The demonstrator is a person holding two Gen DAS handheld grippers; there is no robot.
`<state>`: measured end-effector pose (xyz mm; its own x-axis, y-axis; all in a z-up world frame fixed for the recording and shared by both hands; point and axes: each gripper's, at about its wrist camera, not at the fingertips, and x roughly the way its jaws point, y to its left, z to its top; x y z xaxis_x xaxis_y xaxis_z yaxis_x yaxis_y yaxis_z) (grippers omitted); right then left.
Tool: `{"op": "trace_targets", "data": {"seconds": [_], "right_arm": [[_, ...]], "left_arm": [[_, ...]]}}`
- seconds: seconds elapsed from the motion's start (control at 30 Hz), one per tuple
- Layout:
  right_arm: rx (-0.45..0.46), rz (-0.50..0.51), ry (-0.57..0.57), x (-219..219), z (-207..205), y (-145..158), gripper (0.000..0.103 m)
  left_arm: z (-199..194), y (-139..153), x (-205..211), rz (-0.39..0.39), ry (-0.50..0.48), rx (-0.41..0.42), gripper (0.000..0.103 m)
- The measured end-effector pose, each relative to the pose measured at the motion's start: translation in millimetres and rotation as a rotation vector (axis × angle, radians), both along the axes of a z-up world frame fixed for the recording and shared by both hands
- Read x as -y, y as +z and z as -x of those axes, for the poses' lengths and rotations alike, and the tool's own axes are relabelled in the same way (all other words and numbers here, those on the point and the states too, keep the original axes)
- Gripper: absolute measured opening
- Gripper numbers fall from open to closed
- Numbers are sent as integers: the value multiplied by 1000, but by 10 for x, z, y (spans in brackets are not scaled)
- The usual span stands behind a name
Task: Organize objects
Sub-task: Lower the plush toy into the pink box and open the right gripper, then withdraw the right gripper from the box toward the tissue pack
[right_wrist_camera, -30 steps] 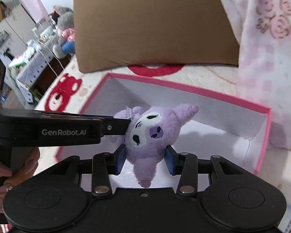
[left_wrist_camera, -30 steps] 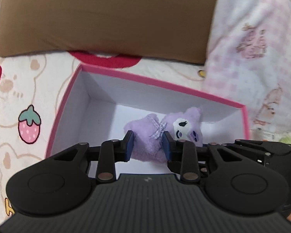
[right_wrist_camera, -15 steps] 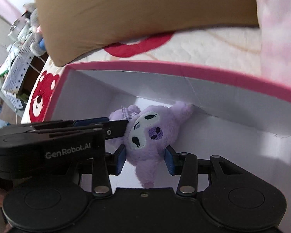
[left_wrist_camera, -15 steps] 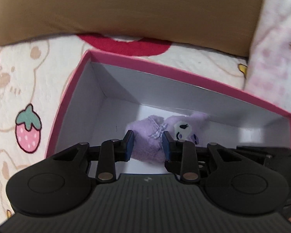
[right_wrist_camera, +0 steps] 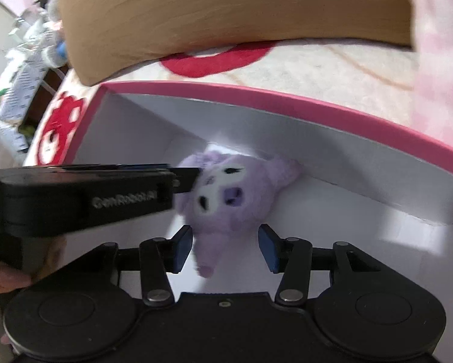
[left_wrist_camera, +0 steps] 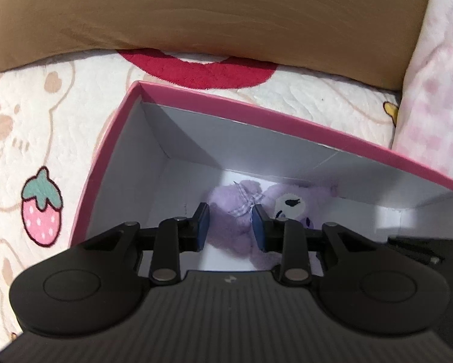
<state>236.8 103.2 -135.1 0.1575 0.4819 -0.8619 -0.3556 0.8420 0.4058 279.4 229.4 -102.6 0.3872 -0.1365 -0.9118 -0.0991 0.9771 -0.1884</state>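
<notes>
A purple plush toy (right_wrist_camera: 226, 202) with a white face lies on the floor of a pink-rimmed white box (right_wrist_camera: 286, 99). My right gripper (right_wrist_camera: 225, 248) is open, its blue pads on either side of the toy's lower end without pressing it. My left gripper (left_wrist_camera: 230, 224) reaches in from the left in the right wrist view (right_wrist_camera: 75, 199). Its pads stand on either side of the toy's body (left_wrist_camera: 232, 224) by the checked bow; I cannot tell whether they still squeeze it. The box rim shows in the left wrist view (left_wrist_camera: 256, 109).
The box sits on a cream bedspread (left_wrist_camera: 30, 127) with strawberry and red prints. A brown pillow (left_wrist_camera: 196, 15) lies behind the box. A pink-and-white blanket (left_wrist_camera: 438, 75) is heaped at the right. Cluttered furniture (right_wrist_camera: 17, 60) stands beyond the bed's left edge.
Both grippers lowered the toy into the box until it lay on the floor. The right gripper's pads opened off the toy. The left pads look slightly wider apart.
</notes>
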Motion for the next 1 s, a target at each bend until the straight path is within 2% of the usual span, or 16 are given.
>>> {"op": "trace_targets", "data": {"seconds": [0.03,0.23,0.33,0.43,0.53,0.6,0.9,1.0], "right_arm": [[10,-14,0,12,10,2,37],[76,27,-22,-31,78,-45,34],[110,73,26,-89,135,-21,36],[99,93,54,-106,159,43,40],[119,101,98,-64,243,203,49],[143,116,116,-13,311,314,49],[235,53,141,314,683,709,49],[264,40,142,446,816,848,49]], "left_arm": [[-5,-6,1,6,6,4,30],[3,-5,74,-4,25,33,30],[44,-5,42,5,23,42,30],[97,24,-5,18,33,47,30],[177,98,-42,22,31,66,34],[237,167,-59,31,23,84,35],[574,587,29,82,-32,161,41],[658,729,98,99,-48,135,42]]}}
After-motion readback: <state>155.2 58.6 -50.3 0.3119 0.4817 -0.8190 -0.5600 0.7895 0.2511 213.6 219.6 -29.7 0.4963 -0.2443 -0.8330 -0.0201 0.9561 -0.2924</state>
